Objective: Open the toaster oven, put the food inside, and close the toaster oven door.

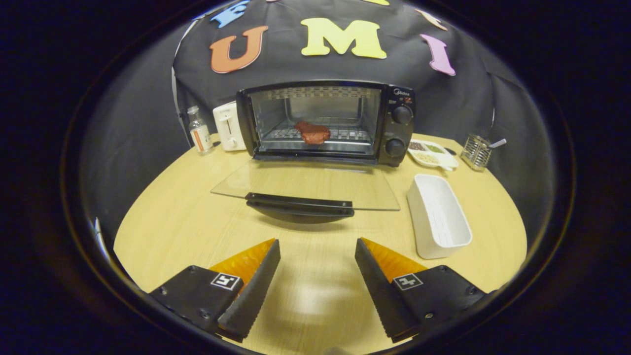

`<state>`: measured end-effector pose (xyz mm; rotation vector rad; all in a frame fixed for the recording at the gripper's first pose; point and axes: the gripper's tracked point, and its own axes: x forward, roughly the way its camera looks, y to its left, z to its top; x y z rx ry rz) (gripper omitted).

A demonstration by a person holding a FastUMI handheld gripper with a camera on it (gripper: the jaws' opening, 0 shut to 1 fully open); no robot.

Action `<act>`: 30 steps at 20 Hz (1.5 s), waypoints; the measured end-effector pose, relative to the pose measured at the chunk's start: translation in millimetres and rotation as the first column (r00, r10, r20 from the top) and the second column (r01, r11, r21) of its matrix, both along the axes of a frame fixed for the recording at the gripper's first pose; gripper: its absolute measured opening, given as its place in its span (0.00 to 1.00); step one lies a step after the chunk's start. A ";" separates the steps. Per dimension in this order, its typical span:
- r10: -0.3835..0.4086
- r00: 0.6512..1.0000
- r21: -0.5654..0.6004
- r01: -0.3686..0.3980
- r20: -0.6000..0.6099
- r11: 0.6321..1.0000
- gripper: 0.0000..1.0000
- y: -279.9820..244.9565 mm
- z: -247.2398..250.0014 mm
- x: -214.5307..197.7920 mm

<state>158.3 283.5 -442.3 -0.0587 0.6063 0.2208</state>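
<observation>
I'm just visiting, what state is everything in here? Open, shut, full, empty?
Toaster oven: open.
Oven door: folded down flat, handle toward the tool.
Food: inside on the rack.
White bin: empty.
Tool: open, holding nothing.
Bottle: upright.
Sectioned dish: filled.

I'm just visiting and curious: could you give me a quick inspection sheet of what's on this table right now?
Surface: round wooden table, pale wood.
Job's things: toaster oven at the back, its glass door folded down flat; a reddish piece of food lies on the rack inside.
Clutter: white tray right of the door; small bottle and white toaster left of the oven; divided dish and wire holder to its right.
Grippers: gripper open, fingers apart and holding nothing, short of the door's handle.
Cables: nothing seen.
Surroundings: black cloth wall behind the table.
</observation>
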 end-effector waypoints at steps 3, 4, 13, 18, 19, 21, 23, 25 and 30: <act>0.003 1.000 -0.007 -0.003 -0.005 1.000 0.98 11.5 -8.2 15.4; 0.002 1.000 -0.009 -0.002 -0.008 1.000 0.98 14.5 -11.3 20.0; -0.009 0.998 -0.008 0.009 -0.055 1.000 0.98 22.7 -13.5 38.8; 0.003 0.999 0.013 -0.002 -0.040 1.000 0.98 25.6 22.5 40.4; 0.008 1.000 0.004 -0.008 -0.030 1.000 0.98 25.5 33.1 42.5; 0.012 1.000 -0.007 -0.012 -0.004 1.000 0.98 24.2 55.6 49.2; 0.015 1.000 0.001 -0.015 0.019 1.000 0.98 29.1 77.5 62.5; 0.019 0.999 0.001 -0.019 0.049 1.000 0.98 29.1 102.2 75.8; 0.033 0.991 0.027 -0.037 0.129 0.999 0.98 36.1 155.8 119.5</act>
